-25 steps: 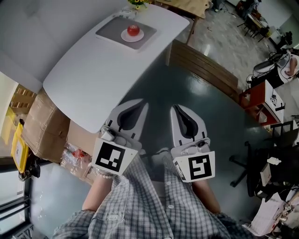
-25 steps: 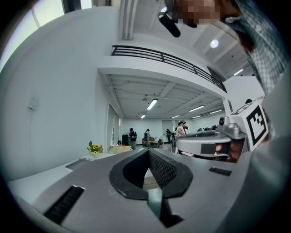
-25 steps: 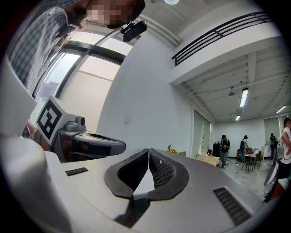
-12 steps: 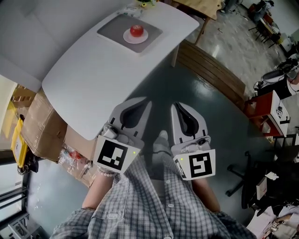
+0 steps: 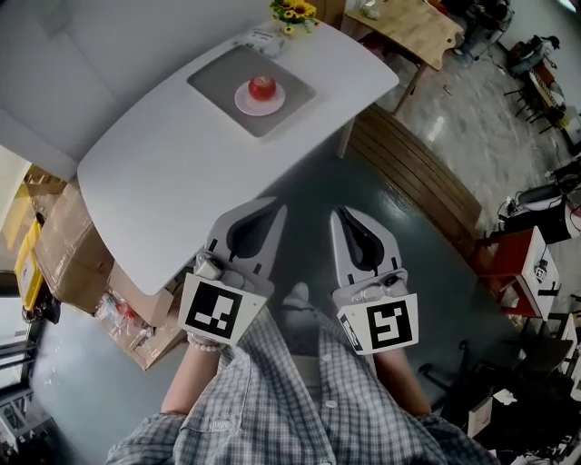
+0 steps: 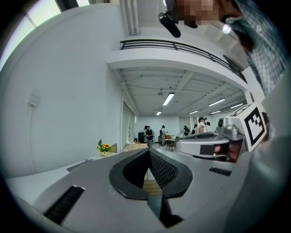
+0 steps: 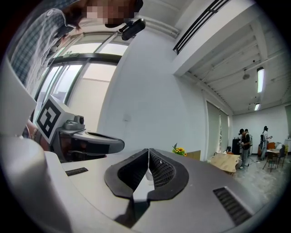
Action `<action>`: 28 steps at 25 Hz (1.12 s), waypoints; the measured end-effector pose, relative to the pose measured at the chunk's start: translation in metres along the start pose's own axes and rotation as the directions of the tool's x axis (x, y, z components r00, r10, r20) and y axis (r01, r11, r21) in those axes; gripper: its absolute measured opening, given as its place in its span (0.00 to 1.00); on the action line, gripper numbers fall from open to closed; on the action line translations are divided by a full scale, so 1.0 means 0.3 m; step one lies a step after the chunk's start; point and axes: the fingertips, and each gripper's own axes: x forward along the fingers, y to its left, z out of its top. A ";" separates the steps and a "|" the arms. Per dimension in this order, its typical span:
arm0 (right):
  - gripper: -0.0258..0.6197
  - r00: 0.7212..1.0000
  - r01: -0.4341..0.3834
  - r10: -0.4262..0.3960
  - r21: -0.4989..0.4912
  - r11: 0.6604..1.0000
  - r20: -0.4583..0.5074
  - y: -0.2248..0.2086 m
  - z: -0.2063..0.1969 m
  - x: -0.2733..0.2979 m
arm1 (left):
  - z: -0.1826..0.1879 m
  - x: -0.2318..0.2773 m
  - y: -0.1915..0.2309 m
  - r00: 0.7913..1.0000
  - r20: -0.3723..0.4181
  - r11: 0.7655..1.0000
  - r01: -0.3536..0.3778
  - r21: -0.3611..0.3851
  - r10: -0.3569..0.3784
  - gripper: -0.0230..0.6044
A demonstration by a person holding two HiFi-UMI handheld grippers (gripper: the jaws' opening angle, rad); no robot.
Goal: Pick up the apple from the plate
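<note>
In the head view a red apple (image 5: pixel 261 87) sits on a small white plate (image 5: pixel 246 102), which rests on a grey mat (image 5: pixel 218 77) at the far end of a white table (image 5: pixel 172 173). Both grippers hang over the floor well short of the table. My left gripper (image 5: pixel 280 209) is shut with nothing in it, its tips just off the table's near corner. My right gripper (image 5: pixel 338 212) is beside it, also shut and empty. In the left gripper view the jaws (image 6: pixel 148 152) meet at their tips; the right gripper view shows the same (image 7: pixel 148 151).
A small pot of sunflowers (image 5: pixel 293 12) stands at the table's far edge. Cardboard boxes (image 5: pixel 64 245) lie on the floor left of the table. A wooden bench (image 5: pixel 418 177) runs along its right side, a wooden table (image 5: pixel 413 23) sits beyond, and chairs and red furniture (image 5: pixel 522 263) stand at far right.
The table, plate and apple have drifted down and slightly right in the head view, so I stand a little closer. Both grippers remain shut, side by side in front of me.
</note>
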 end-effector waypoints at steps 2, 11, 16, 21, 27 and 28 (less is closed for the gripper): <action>0.07 1.000 -0.018 0.018 0.007 1.000 0.008 -0.059 -0.003 0.015 | 0.004 0.043 0.000 1.000 0.003 1.000 -0.027 -0.004 0.027 0.05; 0.07 0.997 -0.071 0.071 0.014 0.997 0.017 -0.232 -0.032 0.066 | 0.007 0.171 0.006 0.993 -0.010 0.993 -0.114 -0.011 0.114 0.05; 0.07 0.996 -0.087 0.087 0.031 0.996 0.015 -0.255 -0.055 0.124 | -0.003 0.216 0.043 0.991 -0.022 0.992 -0.129 -0.013 0.129 0.05; 0.07 0.996 -0.089 0.089 0.032 0.996 0.008 -0.277 -0.066 0.182 | -0.010 0.269 0.098 0.991 -0.027 0.991 -0.131 -0.021 0.130 0.05; 0.07 0.990 -0.142 0.142 -0.011 0.990 0.003 -0.295 -0.069 0.302 | -0.012 0.376 0.208 0.992 -0.031 0.992 -0.126 -0.015 0.126 0.05; 0.07 0.989 -0.149 0.149 -0.023 0.989 0.002 -0.294 -0.069 0.329 | -0.007 0.392 0.229 0.992 -0.031 0.992 -0.123 -0.017 0.123 0.05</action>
